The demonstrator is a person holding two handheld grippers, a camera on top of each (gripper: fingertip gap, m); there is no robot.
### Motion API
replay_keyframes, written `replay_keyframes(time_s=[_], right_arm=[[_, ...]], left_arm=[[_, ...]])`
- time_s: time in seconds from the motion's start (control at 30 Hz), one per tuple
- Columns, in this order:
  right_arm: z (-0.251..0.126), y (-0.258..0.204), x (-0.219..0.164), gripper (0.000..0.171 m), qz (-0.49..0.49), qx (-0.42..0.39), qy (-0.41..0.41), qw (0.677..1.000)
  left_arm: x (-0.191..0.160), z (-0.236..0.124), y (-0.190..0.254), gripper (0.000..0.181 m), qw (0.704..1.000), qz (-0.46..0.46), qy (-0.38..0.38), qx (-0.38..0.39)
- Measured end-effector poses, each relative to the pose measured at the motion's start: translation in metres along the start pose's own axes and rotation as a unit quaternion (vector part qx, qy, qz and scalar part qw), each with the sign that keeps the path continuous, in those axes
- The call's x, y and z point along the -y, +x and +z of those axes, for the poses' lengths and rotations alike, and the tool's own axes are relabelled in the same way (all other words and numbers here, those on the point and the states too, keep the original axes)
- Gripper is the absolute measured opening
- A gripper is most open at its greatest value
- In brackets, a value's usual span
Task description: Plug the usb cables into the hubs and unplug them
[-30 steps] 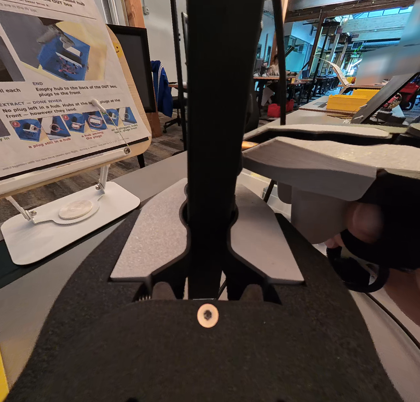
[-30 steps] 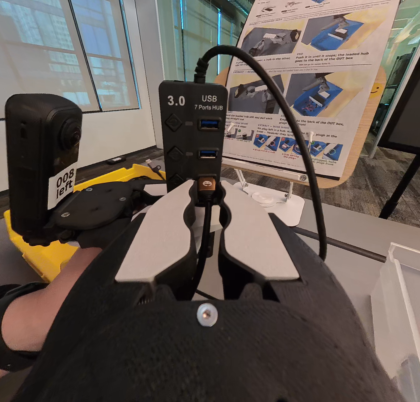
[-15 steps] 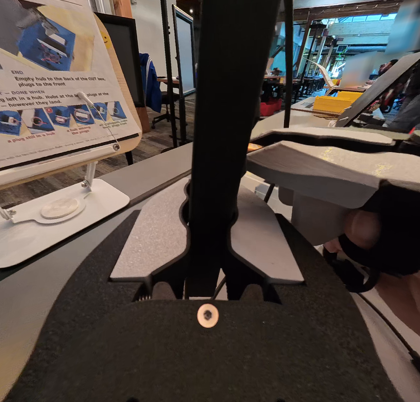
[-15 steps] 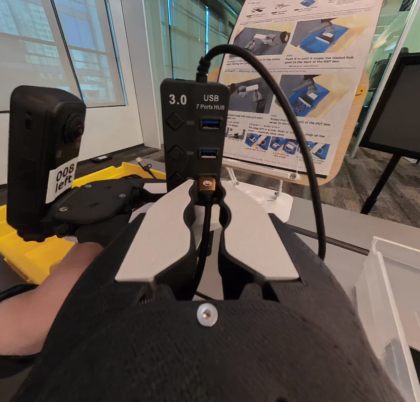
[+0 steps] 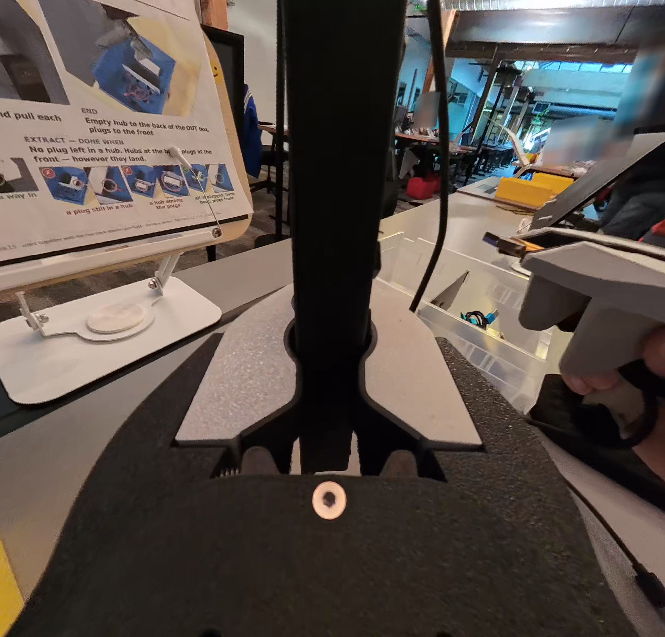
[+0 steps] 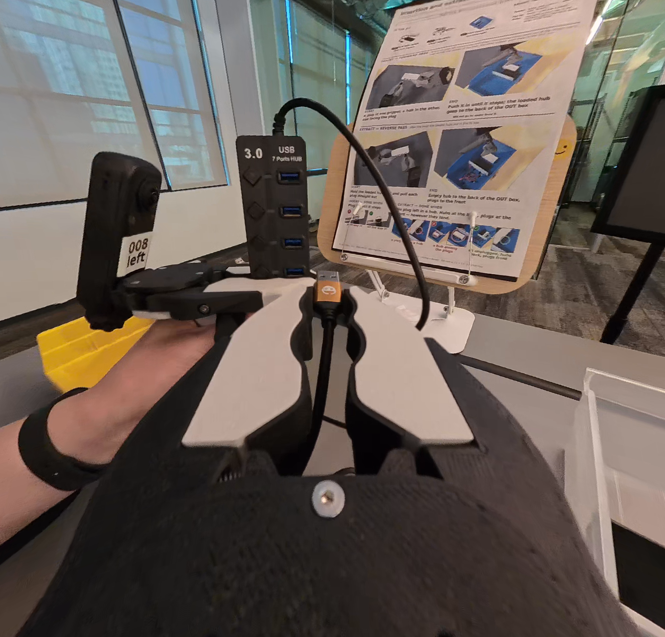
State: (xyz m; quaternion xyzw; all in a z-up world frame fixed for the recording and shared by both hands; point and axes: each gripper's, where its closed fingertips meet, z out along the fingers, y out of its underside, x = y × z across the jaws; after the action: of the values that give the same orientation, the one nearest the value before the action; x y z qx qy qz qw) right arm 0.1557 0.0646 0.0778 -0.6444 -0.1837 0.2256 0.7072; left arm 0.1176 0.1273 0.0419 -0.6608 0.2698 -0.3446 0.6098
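USB hub [image 6: 273,205], black and upright, is clamped at its lower end between the closed fingers of the left gripper [image 5: 329,335], held in the air above the grey worktop [image 5: 234,259]. In the right wrist view its column of blue ports faces the right gripper [image 6: 326,308], and its own black cable [image 6: 378,187] arcs from the top down toward the worktop.

What has just changed is the plug. Half a second ago the orange-sleeved USB plug [image 6: 326,290] sat seated in one of the hub's lower ports; now its metal tip is fully exposed, just beside the hub's bottom visible port and no longer touching it. The right gripper's fingers are closed on the orange sleeve, with the plug's cable running back between them. In the left wrist view the same plug shows at the tip of the right gripper, well clear of the hub's edge.

I judge this extraction complete: every port that can be seen is empty, though the lowest ports are hidden behind the grippers, so I cannot tell whether any plug remains there. A clear bin [image 5: 478,317] stands on the worktop's right side with a few coloured cable ends in it; it looks the likely place for the freed plug. An instruction sheet on a white stand [image 6: 449,144] stands at the worktop's far edge, and a yellow bin [image 6: 86,342] lies beyond the left hand [image 6: 144,367].
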Motion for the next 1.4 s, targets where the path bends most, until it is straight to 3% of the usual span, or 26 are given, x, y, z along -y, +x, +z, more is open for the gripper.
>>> replay_keyframes(time_s=[0.17, 0.27, 0.43, 0.53, 0.63, 0.8, 1.1, 1.4], right_arm=[[-0.011, -0.008, 0.018, 0.016, -0.007, 0.065, -0.029, 0.997], [-0.024, -0.005, 0.050, 0.016, -0.002, 0.107, -0.034, 0.994], [-0.050, 0.027, 0.104, 0.016, -0.003, 0.135, -0.033, 0.990], [-0.058, 0.069, 0.107, 0.016, -0.013, 0.102, -0.050, 0.993], [-0.063, 0.115, 0.083, 0.016, -0.025, 0.069, -0.071, 0.995], [-0.071, 0.173, 0.010, 0.016, 0.020, 0.051, -0.126, 0.991], [-0.071, 0.186, -0.067, 0.016, 0.092, 0.098, -0.182, 0.974], [-0.063, 0.155, -0.093, 0.017, 0.150, 0.195, -0.250, 0.937]], left_arm=[[0.006, -0.005, -0.004, 0.026, 1.000, -0.019, 0.001, -0.002], [0.012, -0.008, -0.005, 0.026, 1.000, -0.019, 0.000, -0.004], [0.013, -0.008, 0.001, 0.026, 1.000, -0.020, -0.003, -0.018], [0.011, -0.006, 0.005, 0.026, 1.000, -0.016, -0.009, -0.023], [0.007, -0.003, 0.009, 0.028, 0.999, -0.013, -0.017, -0.029], [0.003, -0.001, 0.013, 0.026, 0.999, -0.008, -0.026, -0.035], [-0.006, 0.003, 0.011, 0.026, 0.998, -0.011, -0.040, -0.037], [-0.013, 0.007, 0.017, 0.027, 0.998, -0.011, -0.050, -0.048]])
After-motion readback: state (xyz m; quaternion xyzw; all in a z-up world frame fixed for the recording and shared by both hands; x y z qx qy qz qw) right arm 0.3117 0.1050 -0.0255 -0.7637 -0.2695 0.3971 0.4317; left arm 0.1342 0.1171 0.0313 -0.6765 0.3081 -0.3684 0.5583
